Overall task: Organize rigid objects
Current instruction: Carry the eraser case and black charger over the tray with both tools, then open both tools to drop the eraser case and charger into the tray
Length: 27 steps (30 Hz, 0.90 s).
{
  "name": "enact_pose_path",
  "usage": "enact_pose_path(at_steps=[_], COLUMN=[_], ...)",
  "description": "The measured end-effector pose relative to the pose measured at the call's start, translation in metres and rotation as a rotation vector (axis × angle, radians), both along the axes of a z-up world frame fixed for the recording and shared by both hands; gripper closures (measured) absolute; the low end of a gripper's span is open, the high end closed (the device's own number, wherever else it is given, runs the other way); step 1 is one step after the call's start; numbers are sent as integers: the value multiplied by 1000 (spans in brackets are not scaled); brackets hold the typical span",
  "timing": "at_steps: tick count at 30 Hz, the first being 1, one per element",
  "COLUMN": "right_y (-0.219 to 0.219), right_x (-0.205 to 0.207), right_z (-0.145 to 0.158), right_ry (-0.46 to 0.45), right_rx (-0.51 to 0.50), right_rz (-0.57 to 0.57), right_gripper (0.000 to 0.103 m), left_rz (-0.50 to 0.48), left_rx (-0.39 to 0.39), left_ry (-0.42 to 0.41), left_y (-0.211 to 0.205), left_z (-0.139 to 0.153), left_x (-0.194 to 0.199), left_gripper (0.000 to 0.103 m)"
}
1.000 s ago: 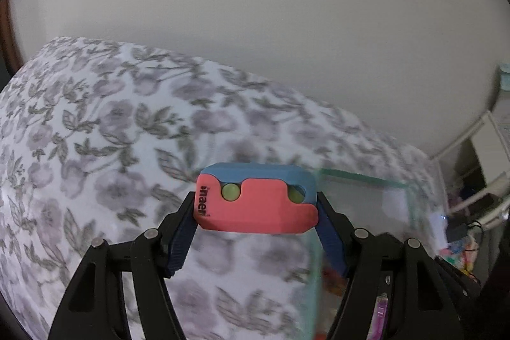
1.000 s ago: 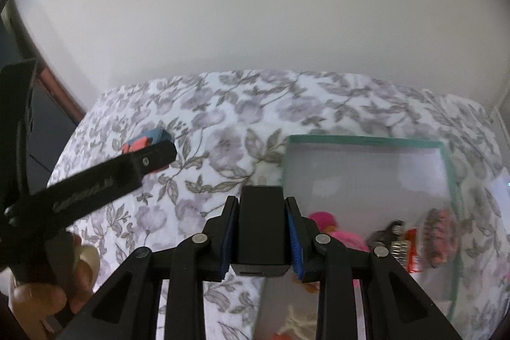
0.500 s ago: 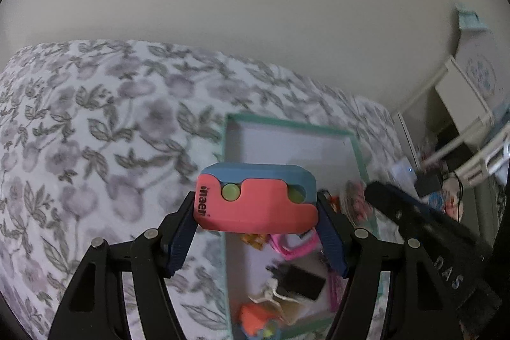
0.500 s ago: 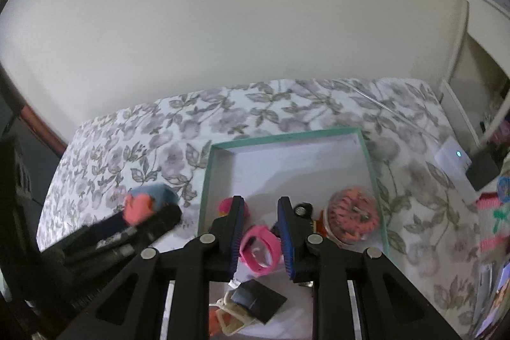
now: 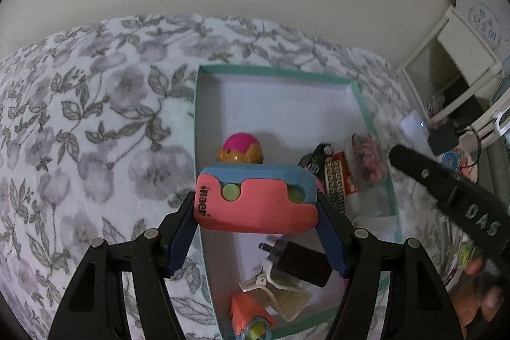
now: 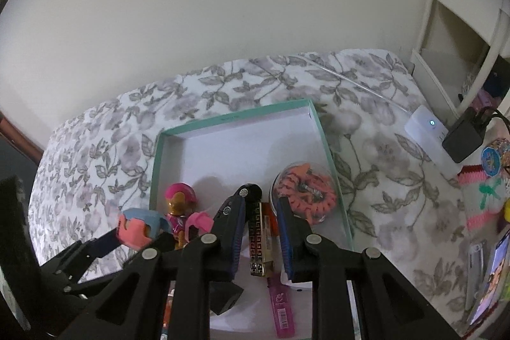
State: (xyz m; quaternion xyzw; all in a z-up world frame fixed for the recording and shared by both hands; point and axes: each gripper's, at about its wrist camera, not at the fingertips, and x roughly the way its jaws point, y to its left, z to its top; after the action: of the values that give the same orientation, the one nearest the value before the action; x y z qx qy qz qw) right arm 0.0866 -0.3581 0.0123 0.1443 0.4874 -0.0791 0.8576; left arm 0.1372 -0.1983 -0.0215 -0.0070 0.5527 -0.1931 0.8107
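My left gripper (image 5: 256,204) is shut on a red-and-blue block (image 5: 255,199) with green dots, held above the left rim of the teal box (image 5: 199,117). From the right wrist view that block (image 6: 137,228) hangs at the box's (image 6: 156,168) near-left corner. My right gripper (image 6: 259,212) hovers over the box with its jaws close together and nothing between them. Below it lie a gold harmonica (image 6: 259,238) and a black toy car (image 6: 248,190). A black charger (image 5: 299,260) lies in the box.
Also in the box: a pink-helmeted figure (image 6: 180,199), a clear dome of orange pieces (image 6: 302,190), a pink lighter (image 6: 282,308), a white clip (image 5: 264,279). The floral bedspread (image 5: 95,117) surrounds it. A white device (image 6: 424,126), black adapter (image 6: 462,136) and shelf (image 6: 462,5) stand at right.
Both grippers have swung over the box. The right one let go of the black charger, which now lies in the box, and its jaws narrowed. The left still holds the block.
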Motion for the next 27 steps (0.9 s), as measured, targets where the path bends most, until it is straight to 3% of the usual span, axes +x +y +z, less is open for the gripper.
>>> enact_pose_path(at_steps=[13, 27], right_y=[9, 9], right_x=[6, 7], right_z=[-9, -11], right_ry=[35, 37], right_rx=[-20, -31], right_rz=[27, 10], right_gripper=[81, 81], left_rz=[-26, -15], left_rx=[33, -20], left_ry=[57, 57], left_y=[-9, -1], left_z=[-15, 0], left_x=[0, 3], left_gripper=[32, 26])
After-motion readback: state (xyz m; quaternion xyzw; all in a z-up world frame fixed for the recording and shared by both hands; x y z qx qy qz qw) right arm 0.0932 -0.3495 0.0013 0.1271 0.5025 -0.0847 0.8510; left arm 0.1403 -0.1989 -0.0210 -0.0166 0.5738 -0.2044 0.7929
